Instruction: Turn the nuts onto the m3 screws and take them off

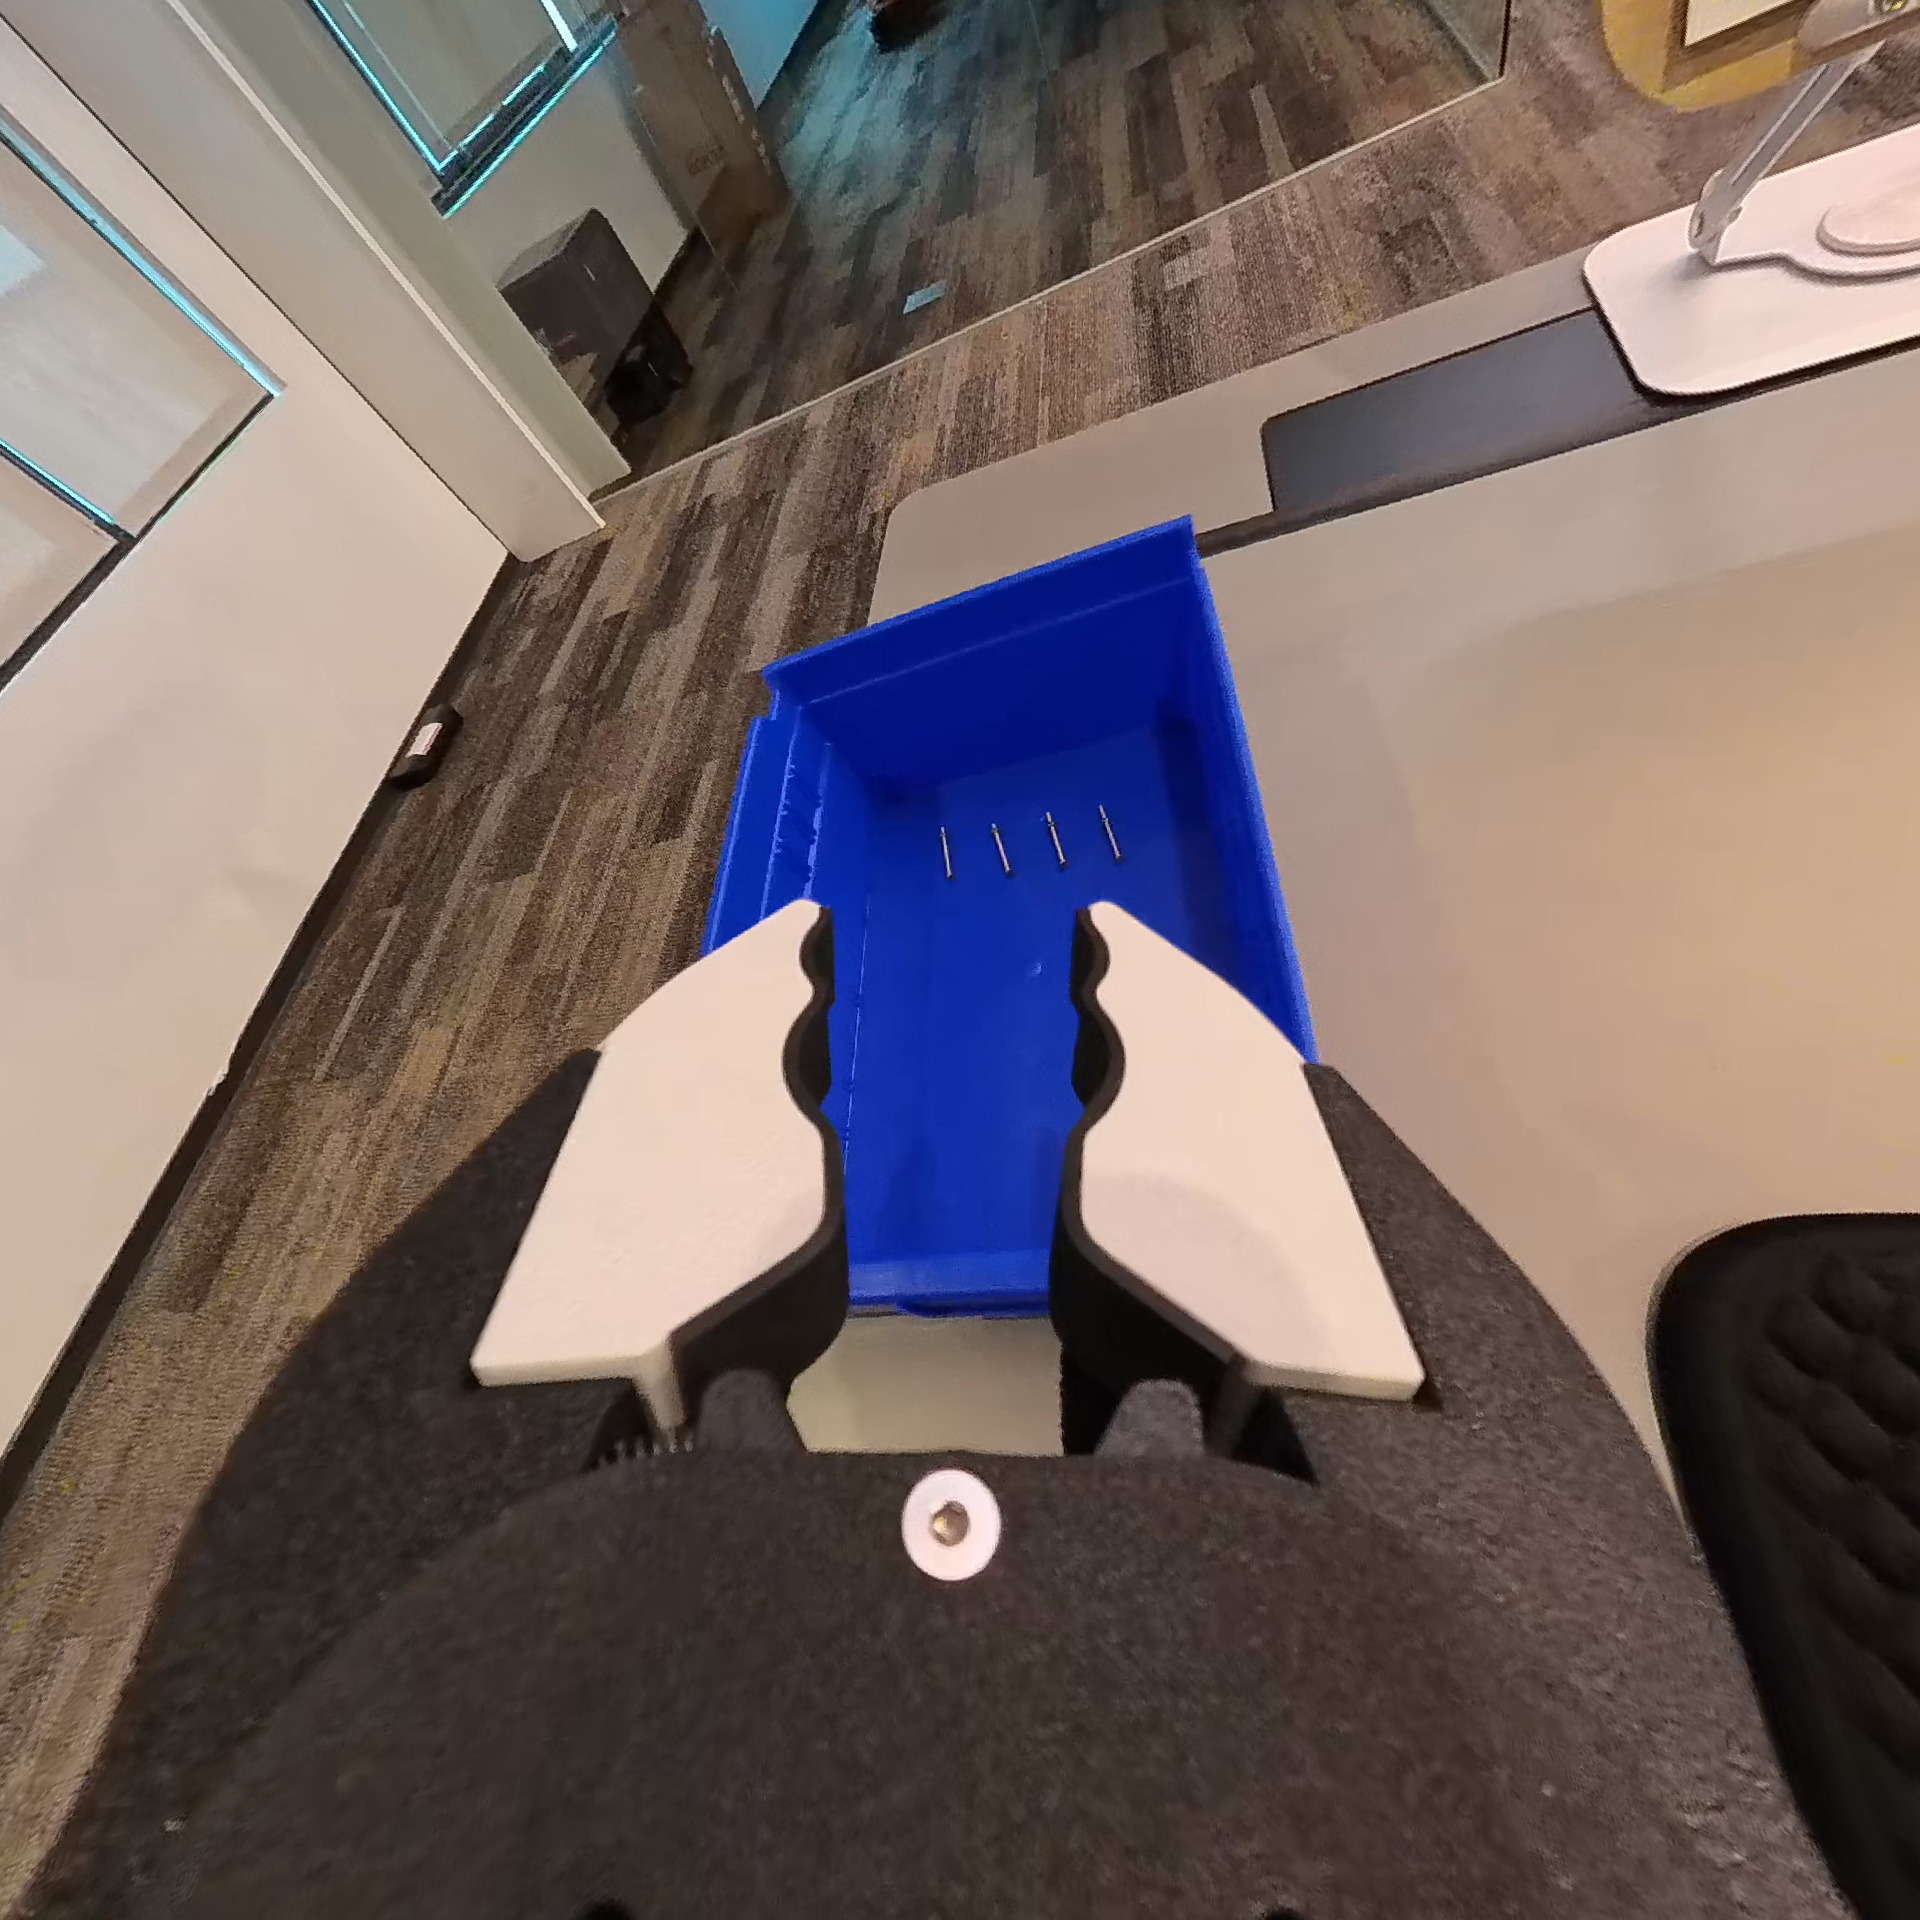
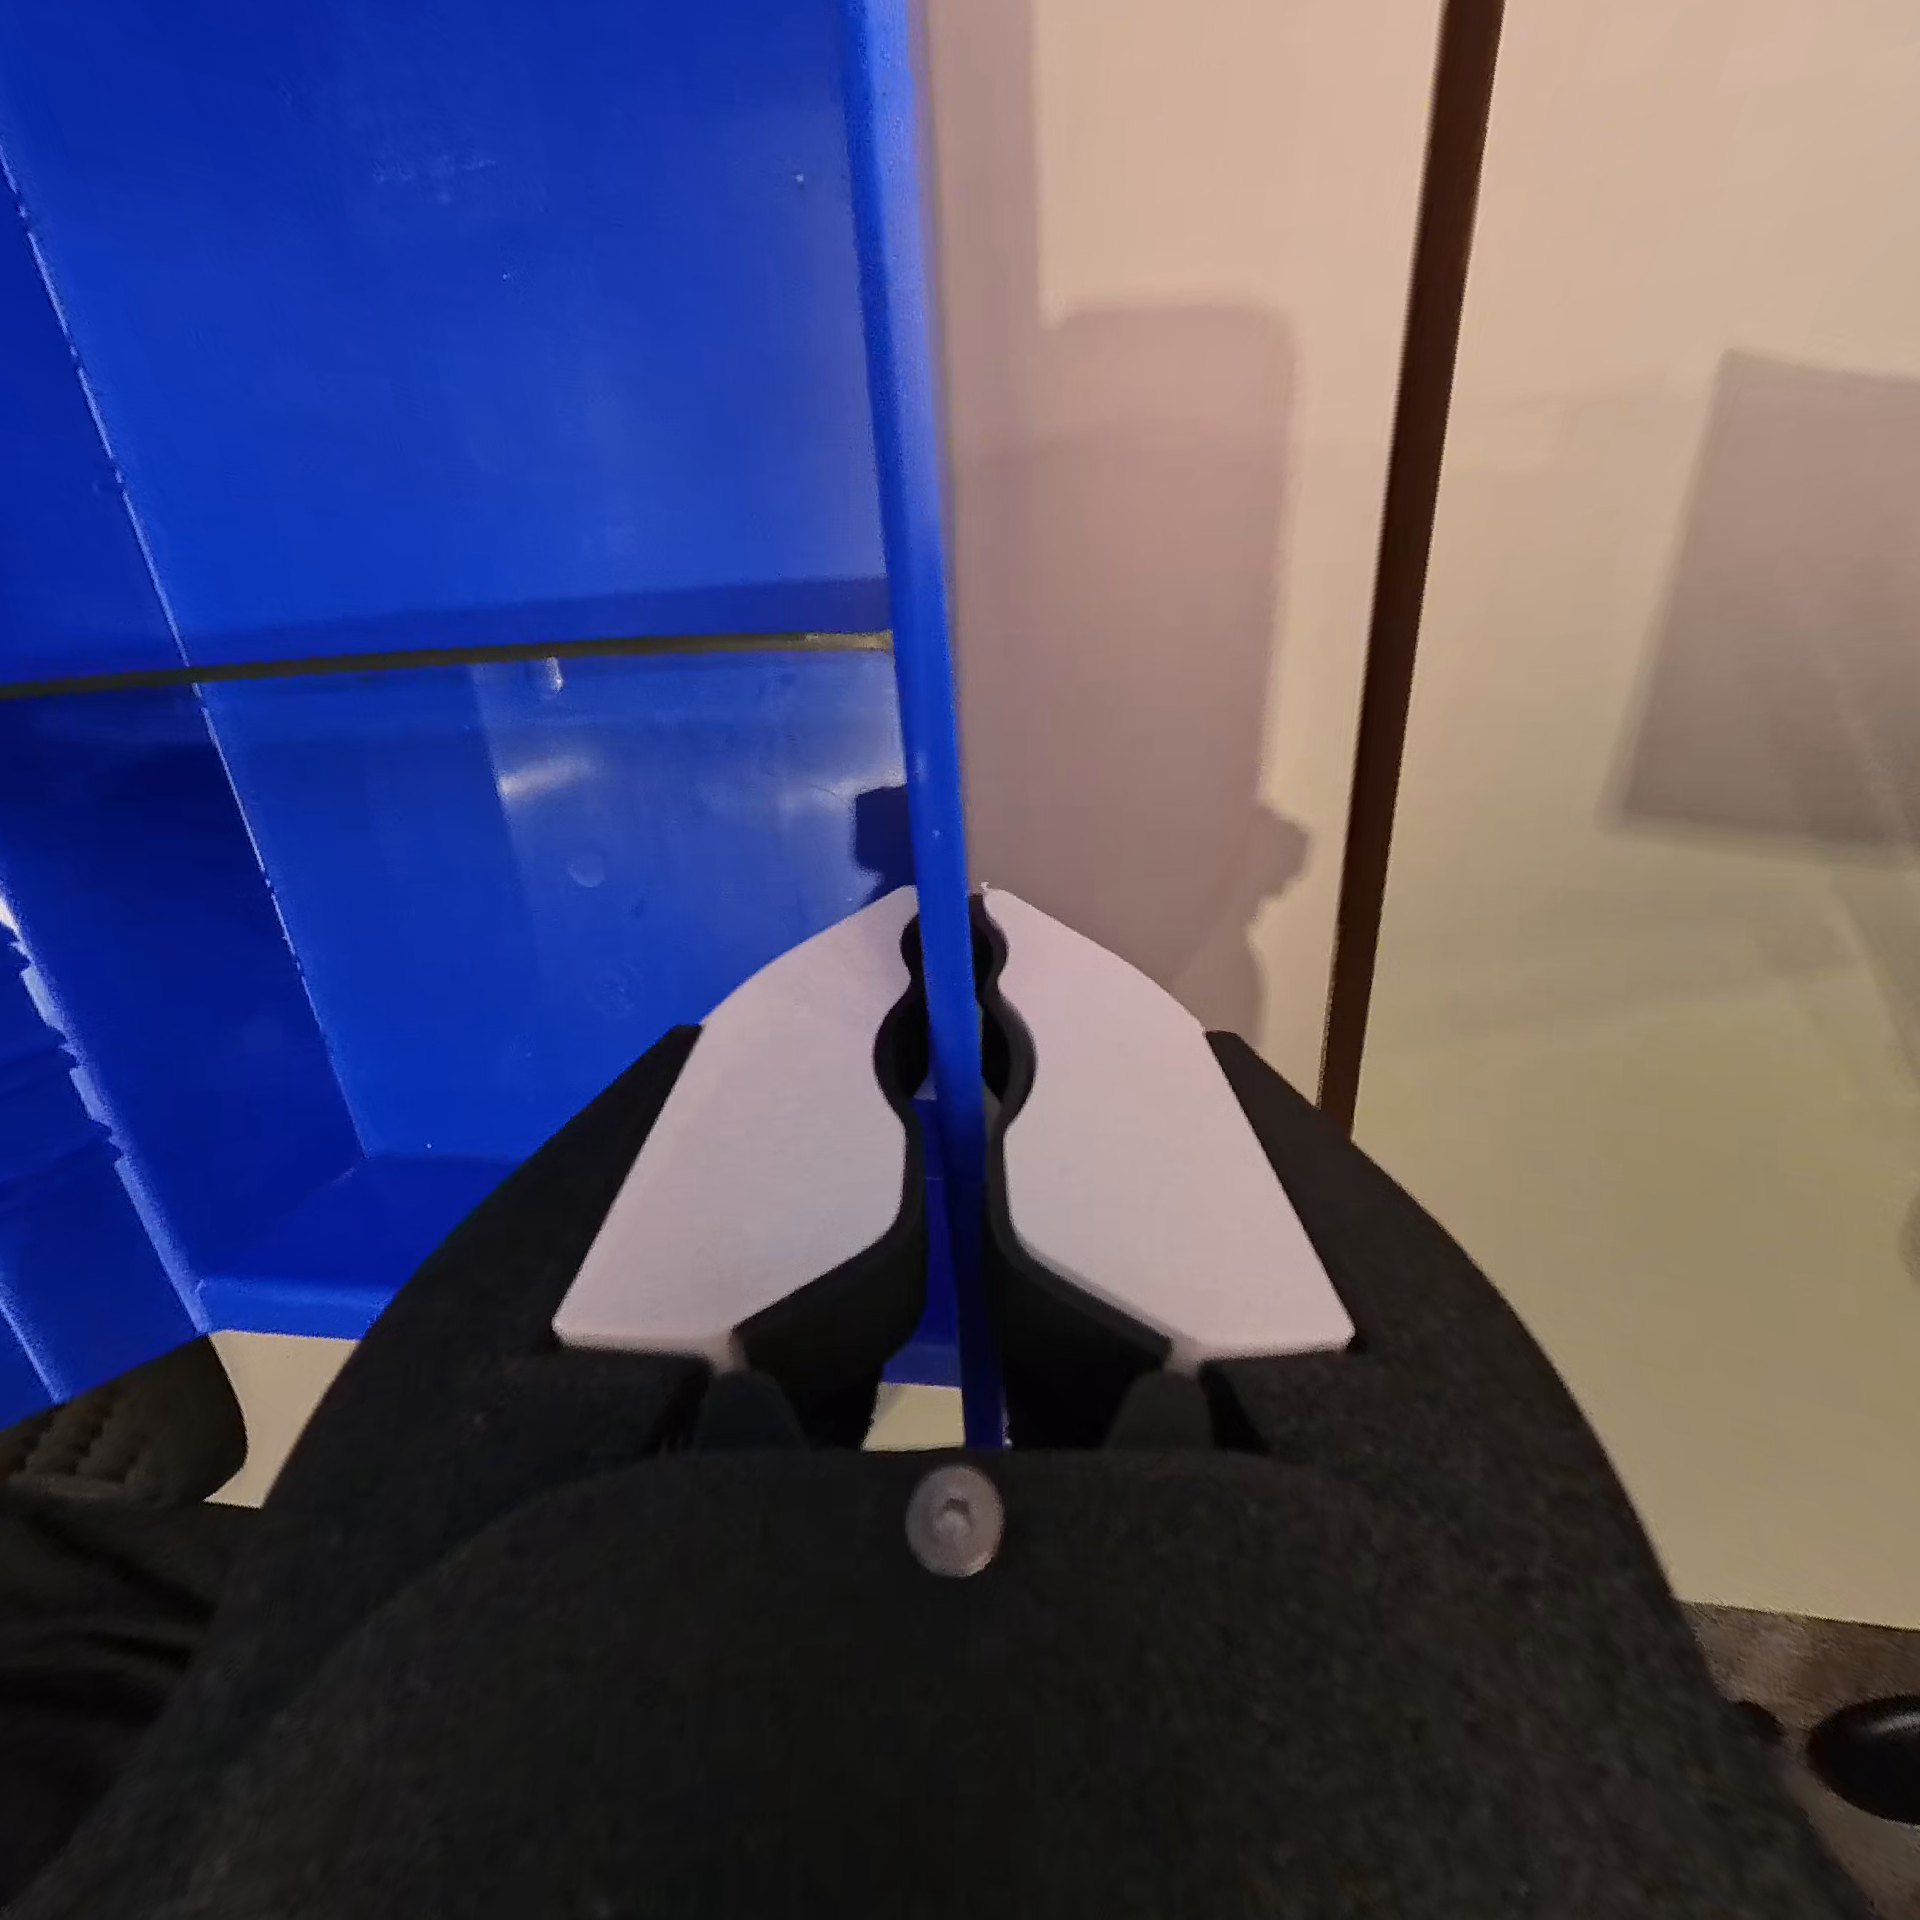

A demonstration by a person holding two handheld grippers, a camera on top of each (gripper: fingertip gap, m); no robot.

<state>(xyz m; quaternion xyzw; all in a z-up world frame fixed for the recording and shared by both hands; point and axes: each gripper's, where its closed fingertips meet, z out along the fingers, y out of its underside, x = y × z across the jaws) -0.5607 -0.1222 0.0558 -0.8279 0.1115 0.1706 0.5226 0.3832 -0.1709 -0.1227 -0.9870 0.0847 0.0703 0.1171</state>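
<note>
A blue plastic bin (image 1: 1226,790) stands on the pale table, seen from above in the left wrist view. Several thin metal screws (image 1: 1029,844) stand in a row on its floor near the far wall. No nut is clear to me. My left gripper (image 1: 954,920) is open and empty, hovering above the bin's near half. In the right wrist view my right gripper (image 2: 948,909) is shut on the bin's right side wall (image 2: 914,520), with one finger inside the bin and one outside. The screws are not seen in that view.
The table (image 1: 1558,831) runs to the right of the bin, with a dark seam (image 2: 1413,520) across it. A white monitor stand base (image 1: 1745,301) sits at the far right. A black mesh chair (image 1: 1808,1455) is at the near right. Carpeted floor (image 1: 416,935) lies beyond the table's left edge. One gripper's finger ends stand about 95 cm off the other's.
</note>
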